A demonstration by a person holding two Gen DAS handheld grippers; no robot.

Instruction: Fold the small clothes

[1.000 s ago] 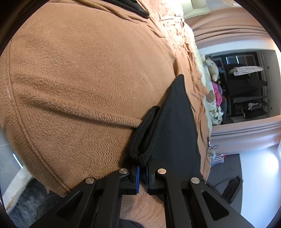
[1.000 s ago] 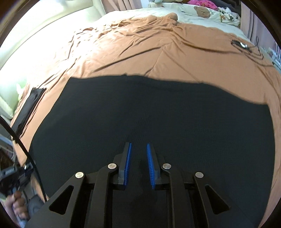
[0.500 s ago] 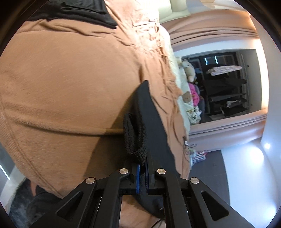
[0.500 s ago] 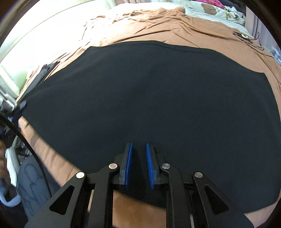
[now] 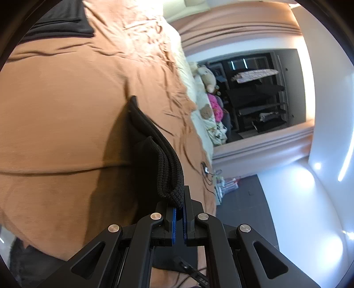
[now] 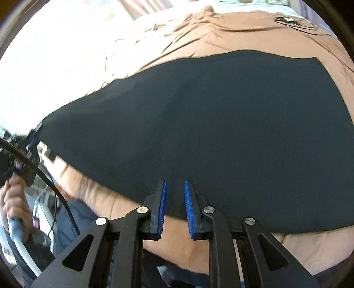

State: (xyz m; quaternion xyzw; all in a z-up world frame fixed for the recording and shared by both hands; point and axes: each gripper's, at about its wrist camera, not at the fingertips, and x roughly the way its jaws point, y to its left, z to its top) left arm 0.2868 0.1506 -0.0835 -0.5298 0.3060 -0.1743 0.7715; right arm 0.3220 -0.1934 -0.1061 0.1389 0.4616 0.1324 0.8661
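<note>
Your left gripper (image 5: 179, 206) is clamped on the ribbed corner of the black knit (image 6: 210, 137), which lies spread flat on the brown bedspread (image 5: 62, 106) near the bed's front edge. Your right gripper (image 6: 174, 206) stands narrowly apart over the knit's near hem, holding nothing.

The knit looks soft, light and limp: it bunches into a rope at the pinch and sags to the bed beside it, so expect it to droop and stretch rather than hold a line. The ribbed texture should grip the pads well, and nothing about it is fragile. Take it by hems and corners, where the edge is thicker; a pinch mid-panel would likely only tent the cloth. With the right gripper, the near hem right under its fingers (image 6: 161, 199) is the natural hold.

Count: one black knit in work, and one more dark folded piece (image 5: 64, 24) at the far end of the bed. Two plush toys (image 5: 208, 77) sit by the pillows, and one small cabled device (image 6: 287, 20) lies on the bedspread.
</note>
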